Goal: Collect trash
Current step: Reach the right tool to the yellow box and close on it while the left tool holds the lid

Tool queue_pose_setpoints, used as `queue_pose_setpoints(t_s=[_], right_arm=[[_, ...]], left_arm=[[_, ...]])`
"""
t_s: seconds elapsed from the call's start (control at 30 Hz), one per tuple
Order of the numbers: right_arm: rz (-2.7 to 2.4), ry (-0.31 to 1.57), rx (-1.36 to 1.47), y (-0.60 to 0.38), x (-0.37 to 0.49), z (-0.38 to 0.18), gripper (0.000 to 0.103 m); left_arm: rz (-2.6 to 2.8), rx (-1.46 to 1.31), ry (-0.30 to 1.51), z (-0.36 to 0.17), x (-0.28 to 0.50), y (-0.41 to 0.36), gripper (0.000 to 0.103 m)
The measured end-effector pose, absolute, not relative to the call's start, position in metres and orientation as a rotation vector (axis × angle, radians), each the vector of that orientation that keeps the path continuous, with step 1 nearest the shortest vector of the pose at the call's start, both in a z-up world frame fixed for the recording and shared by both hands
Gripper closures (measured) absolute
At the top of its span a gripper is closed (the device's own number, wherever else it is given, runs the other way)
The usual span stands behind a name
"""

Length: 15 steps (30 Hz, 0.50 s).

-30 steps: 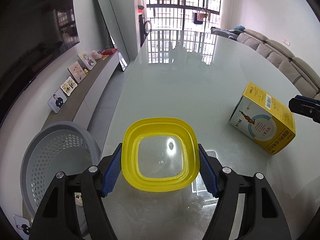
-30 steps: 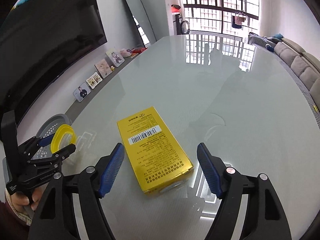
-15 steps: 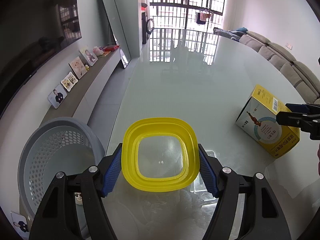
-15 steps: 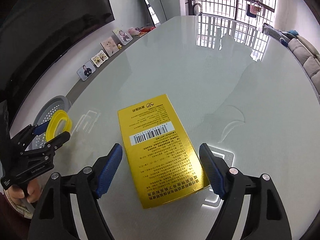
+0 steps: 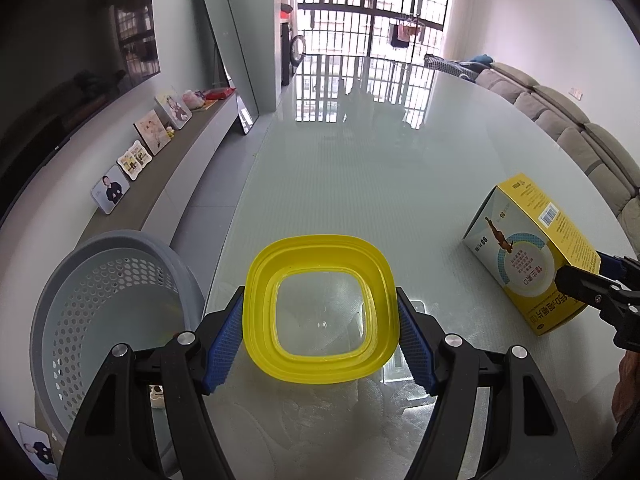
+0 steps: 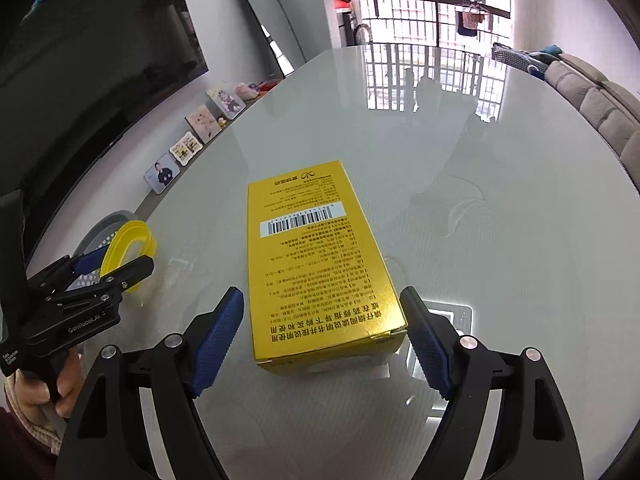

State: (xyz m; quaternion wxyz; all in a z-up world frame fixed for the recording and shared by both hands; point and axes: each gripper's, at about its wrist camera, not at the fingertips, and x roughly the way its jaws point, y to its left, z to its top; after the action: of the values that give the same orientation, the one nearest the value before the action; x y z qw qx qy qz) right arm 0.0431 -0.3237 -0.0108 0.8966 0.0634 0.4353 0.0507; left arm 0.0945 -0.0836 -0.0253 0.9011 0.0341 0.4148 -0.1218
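Centre-bottom, left wrist view: left gripper (image 5: 320,336) clamped on yellow plastic lid (image 5: 322,314), above glass table (image 5: 360,168) edge. Grey perforated basket (image 5: 100,304) lower left. Right wrist view, centre: right gripper (image 6: 324,340) unclenched, blue pads (image 6: 218,336) straddling yellow carton (image 6: 316,256), lying flat on table; right pad about touching.

- My left gripper (image 5: 320,336) pinches the yellow container (image 5: 322,312) between both pads.
- Grey basket (image 5: 108,312) lies left of my jaws; yellow box (image 5: 528,256) far right.
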Motion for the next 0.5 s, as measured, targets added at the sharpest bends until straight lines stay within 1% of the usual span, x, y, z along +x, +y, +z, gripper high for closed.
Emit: queue_pose_setpoints(t_s=[0.17,0.5], right_arm=[[0.07,0.87,0.142,-0.323,0.04,-0.022,0.027],[0.018,0.808,0.075,-0.306,0.05,-0.031,0.027]], left_arm=[[-0.266,0.075,0.86,-0.026,0.094,-0.085,0.035],[-0.262,0.07,0.862,-0.027,0.094,-0.083,0.035]])
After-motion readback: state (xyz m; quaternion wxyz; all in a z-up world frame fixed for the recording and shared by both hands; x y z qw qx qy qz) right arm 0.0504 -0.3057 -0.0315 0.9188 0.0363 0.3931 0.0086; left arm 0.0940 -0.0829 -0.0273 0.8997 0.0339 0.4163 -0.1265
